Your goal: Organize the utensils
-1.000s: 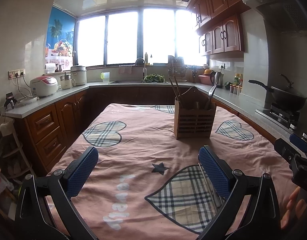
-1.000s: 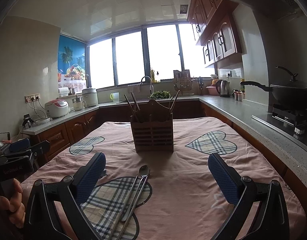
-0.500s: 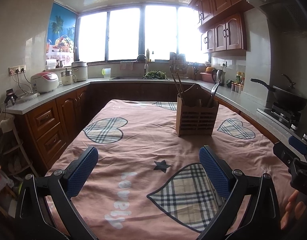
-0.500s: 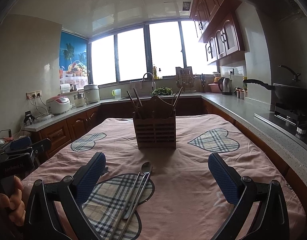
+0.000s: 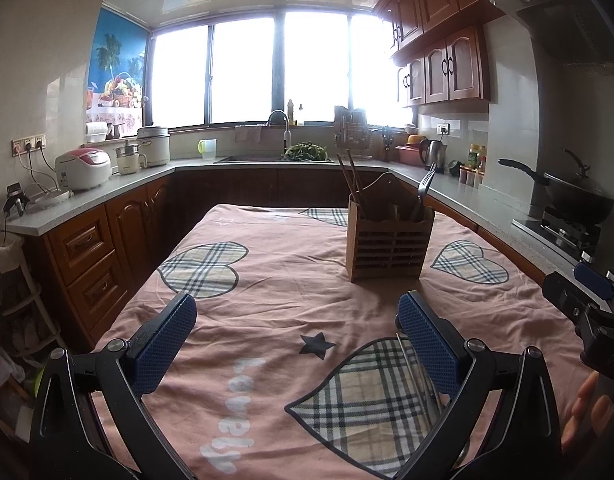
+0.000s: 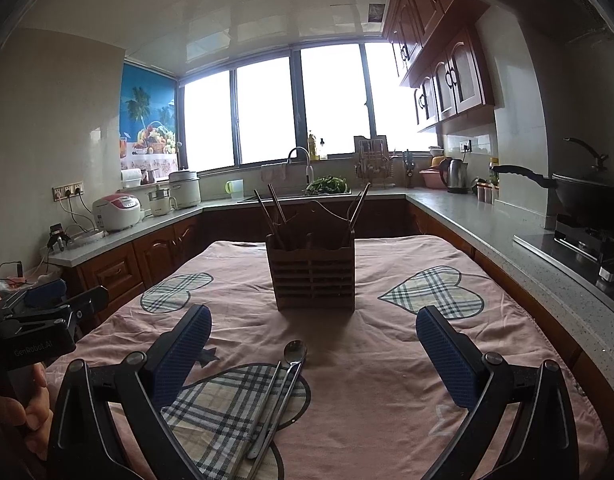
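Holder [image 6: 311,270] partly filled; spoon [image 6: 293,364] and chopsticks [image 6: 263,404] remain on surface [image 6: 387,380]. Both tools, left [image 5: 297,338] and right [image 6: 313,350], wide, empty.

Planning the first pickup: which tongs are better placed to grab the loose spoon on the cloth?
Probably right. The right tongs are open with the spoon lying between the fingers; the left tongs view shows only thin metal handles beside one finger.

Both wrist cameras look low across the pink tablecloth [image 5: 275,292] toward the window (left one from farther left). They share the wooden utensil holder [image 6: 311,272], seen from mid-distance.
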